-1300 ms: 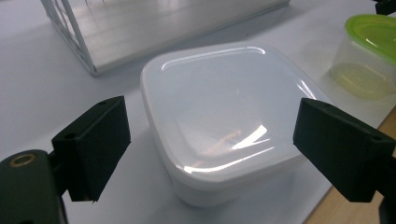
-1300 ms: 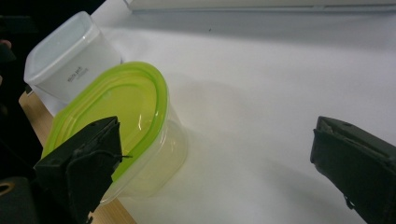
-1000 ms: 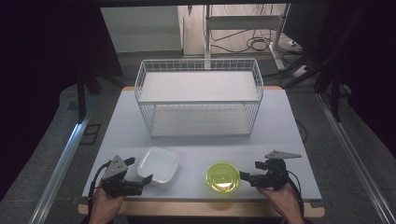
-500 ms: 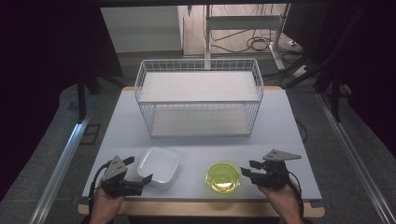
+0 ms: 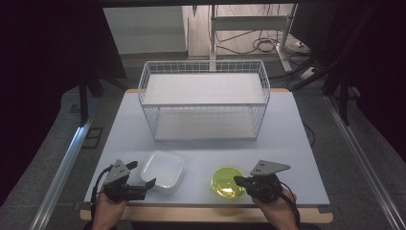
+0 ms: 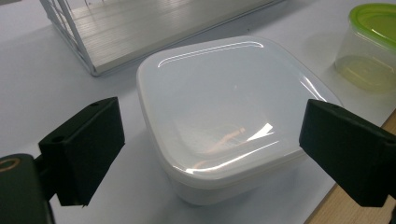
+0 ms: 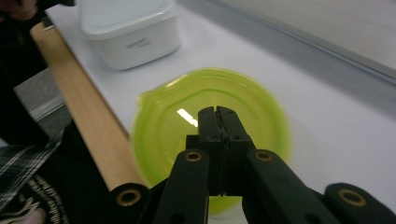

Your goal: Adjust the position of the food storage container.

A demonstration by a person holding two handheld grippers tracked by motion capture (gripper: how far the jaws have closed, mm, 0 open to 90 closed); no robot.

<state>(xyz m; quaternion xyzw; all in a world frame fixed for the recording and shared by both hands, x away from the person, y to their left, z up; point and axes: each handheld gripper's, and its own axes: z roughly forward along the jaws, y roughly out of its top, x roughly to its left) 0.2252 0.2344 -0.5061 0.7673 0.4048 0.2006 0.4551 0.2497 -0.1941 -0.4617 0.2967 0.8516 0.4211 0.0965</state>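
At a white-topped bench (image 5: 287, 139), a person is working two handheld grippers over a pair of food tubs near the front edge. The high view is taking in the whole layout: a white wire basket (image 5: 204, 98) standing well back at the middle, a white square lidded container (image 5: 163, 170) lying front left, and a round green-lidded tub (image 5: 228, 181) sitting front right, the two tubs near each other but apart. The left gripper view is giving what that overview cannot: the left gripper (image 6: 210, 140) is standing wide, its black pads flanking the white container on either side without touching it, and something faint and pale is showing through the glossy translucent lid, too dim to identify. From that angle the round tub (image 6: 369, 46) is proving to be clear-walled under its green lid, with a yellowish tint at the bottom; whether it is holding anything cannot be told. The right gripper view is looking down on that green lid (image 7: 210, 135), where the right gripper (image 7: 218, 116) is hovering over its centre; its jaws have just been closing and are now meeting pad to pad with nothing between them. The white container (image 7: 128, 28) is appearing beyond, by the bench's wooden edge.
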